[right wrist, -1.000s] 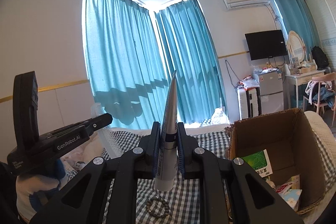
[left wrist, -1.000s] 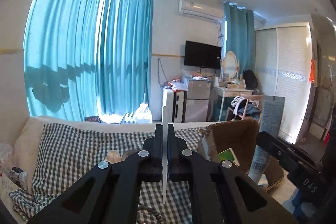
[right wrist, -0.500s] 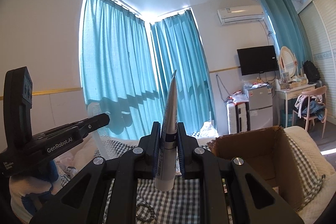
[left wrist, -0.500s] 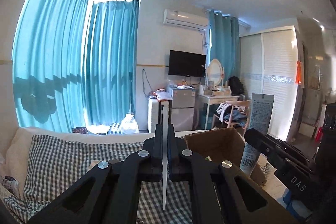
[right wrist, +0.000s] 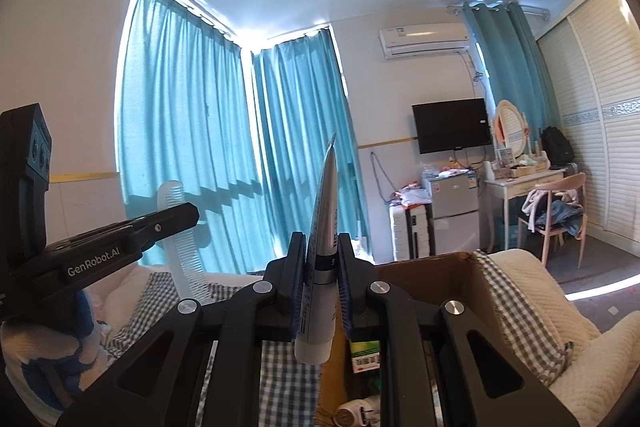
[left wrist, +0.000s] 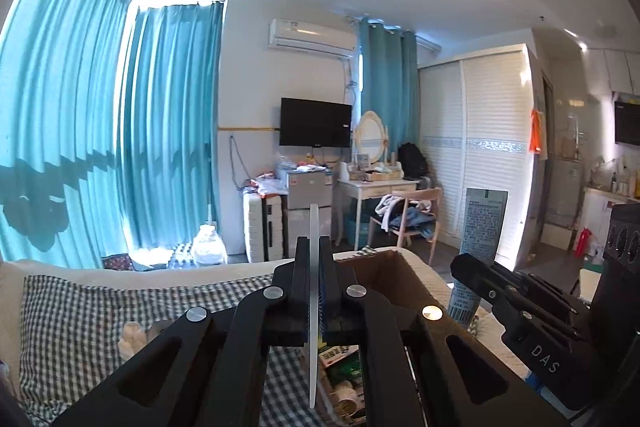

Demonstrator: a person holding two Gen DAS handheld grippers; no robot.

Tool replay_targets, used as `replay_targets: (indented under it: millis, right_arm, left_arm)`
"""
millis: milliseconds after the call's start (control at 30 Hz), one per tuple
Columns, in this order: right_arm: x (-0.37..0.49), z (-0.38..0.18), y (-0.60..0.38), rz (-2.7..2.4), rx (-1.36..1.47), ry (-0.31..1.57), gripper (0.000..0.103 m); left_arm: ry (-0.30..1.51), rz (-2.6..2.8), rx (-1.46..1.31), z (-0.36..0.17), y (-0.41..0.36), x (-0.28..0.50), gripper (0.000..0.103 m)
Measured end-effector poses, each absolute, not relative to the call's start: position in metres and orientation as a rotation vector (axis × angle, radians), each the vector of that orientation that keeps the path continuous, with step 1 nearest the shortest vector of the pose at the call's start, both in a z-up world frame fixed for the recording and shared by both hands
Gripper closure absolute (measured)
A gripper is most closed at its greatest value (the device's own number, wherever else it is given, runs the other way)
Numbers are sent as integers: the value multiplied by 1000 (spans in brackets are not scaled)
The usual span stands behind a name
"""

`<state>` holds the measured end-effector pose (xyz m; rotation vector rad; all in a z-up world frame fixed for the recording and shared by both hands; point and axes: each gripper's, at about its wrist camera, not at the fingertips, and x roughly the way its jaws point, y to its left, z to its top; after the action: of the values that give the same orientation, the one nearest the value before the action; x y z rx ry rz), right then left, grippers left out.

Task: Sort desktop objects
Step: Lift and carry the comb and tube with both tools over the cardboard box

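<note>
Your work surface is a bed (left wrist: 224, 273), cream quilted cover, with a grey-and-white checked cloth (left wrist: 80, 315) spread over it. On the cloth: an open cardboard box (right wrist: 436, 263) near the right side, some packets visible inside. In your left view a small pale object (left wrist: 134, 337) lies on the cloth; can't tell what it is.
</note>
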<state>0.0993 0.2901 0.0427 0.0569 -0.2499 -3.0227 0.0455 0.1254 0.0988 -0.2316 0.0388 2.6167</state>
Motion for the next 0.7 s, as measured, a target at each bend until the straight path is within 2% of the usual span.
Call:
replay_targets:
  millis: [367,700]
  right_arm:
    - [84,24,322,-3105,134,-286,88]
    - [49,-12,354,-3188,318,-323,88]
  left_arm:
    - [99,2525,-228,86,177,28,100]
    - [111,2431,-381,30,216,-21,100]
